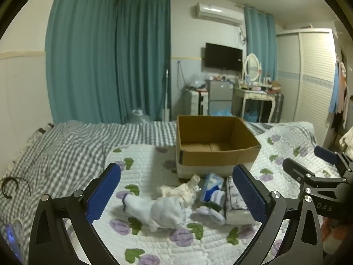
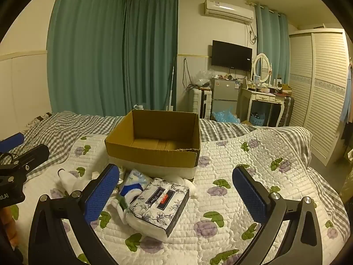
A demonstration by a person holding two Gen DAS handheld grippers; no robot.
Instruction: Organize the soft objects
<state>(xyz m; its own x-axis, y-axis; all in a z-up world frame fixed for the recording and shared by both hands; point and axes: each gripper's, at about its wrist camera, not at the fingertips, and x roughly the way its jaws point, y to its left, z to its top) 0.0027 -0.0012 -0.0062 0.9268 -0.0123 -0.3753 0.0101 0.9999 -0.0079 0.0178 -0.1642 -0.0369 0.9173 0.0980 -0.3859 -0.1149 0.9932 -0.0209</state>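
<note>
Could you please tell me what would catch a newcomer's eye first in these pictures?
An open cardboard box sits empty on the flowered quilt, mid-bed. Just in front of it lies a small heap of soft things: a floral tissue pack and white socks. Both the left gripper and right gripper hover open over them, holding nothing.

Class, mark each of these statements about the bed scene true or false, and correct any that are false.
1. The cardboard box is empty. True.
2. The left gripper is shut on a sock. False: its fingers stand apart and hold nothing.
3. The floral tissue pack lies on the quilt, in front of the box. True.
4. The soft items are already inside the box. False: the white cloth bundle and the pack lie outside it.
5. The right gripper is open. True.
</note>
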